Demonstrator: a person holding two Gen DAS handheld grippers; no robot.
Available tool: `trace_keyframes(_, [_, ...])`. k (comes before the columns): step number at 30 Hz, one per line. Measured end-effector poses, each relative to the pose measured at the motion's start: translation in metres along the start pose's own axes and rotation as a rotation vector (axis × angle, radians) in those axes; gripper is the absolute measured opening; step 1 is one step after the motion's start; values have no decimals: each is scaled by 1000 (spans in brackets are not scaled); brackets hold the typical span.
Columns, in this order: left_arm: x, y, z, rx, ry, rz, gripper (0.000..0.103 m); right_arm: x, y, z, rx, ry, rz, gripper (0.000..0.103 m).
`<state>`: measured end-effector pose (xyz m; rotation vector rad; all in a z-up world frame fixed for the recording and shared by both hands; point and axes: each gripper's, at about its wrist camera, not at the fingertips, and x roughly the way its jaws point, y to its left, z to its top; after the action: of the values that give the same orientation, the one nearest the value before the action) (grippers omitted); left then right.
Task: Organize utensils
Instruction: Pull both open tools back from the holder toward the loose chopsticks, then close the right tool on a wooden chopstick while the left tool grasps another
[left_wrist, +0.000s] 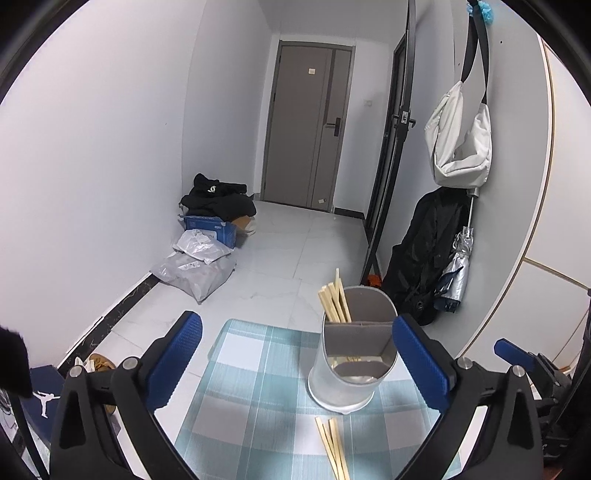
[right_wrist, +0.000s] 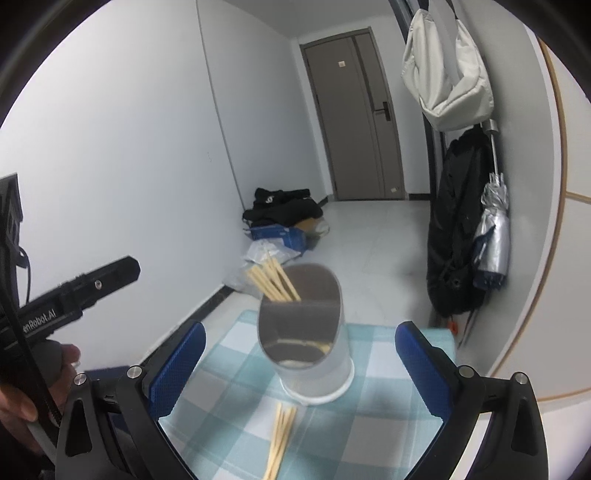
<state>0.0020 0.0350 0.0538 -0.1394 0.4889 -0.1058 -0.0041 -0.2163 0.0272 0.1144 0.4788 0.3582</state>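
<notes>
**Loose chopsticks waiting in front of a light, tippable holder**

Both claws stand wide open with nothing between their blue pads. The left gripper (left_wrist: 297, 354) and the right gripper (right_wrist: 300, 363) both hover over the checked tablecloth (left_wrist: 258, 398), each facing the grey utensil holder (left_wrist: 352, 354). Several wooden chopsticks (left_wrist: 335, 301) already lean in its rear compartment; the front compartment looks empty apart from reflections. A loose bundle of chopsticks (left_wrist: 330, 446) lies flat on the cloth just in front of the holder's base, its far end near the base.

The likely trouble is with the pick-up. The sticks are thin, lie close together and sit flush on soft cloth, so a closing claw may pinch the fabric, take only some of them, or scatter the rest. The holder looks tall and light; a finger brushing it, or a stick striking its rim at an angle, may tip it toward the table edge.

The left wrist view shows the loose sticks sharply, fanned apart at the far end, and a part of the right gripper at its right edge. The right wrist view is blurred there, but shows the person's left hand (right_wrist: 22, 391) on the left gripper's handle.
</notes>
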Motion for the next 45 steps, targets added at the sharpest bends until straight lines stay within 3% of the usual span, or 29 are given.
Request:
trace_keyframes(9, [1,0,-25,2,-14,-19,101,1,1,-31,-11,4,-20,103])
trace_keyframes(27, [39,16,-62,-21,77,13,101,36,-2,-64,-27,95,0,103])
trace_keyframes(37, [56,31,-65,-26,162,39,101,77,-17,-81,66,262,-10,103])
trace_keyframes(45, [63,40,-66,-63,203,28,101,114,-5,-101,3,376,-36,103])
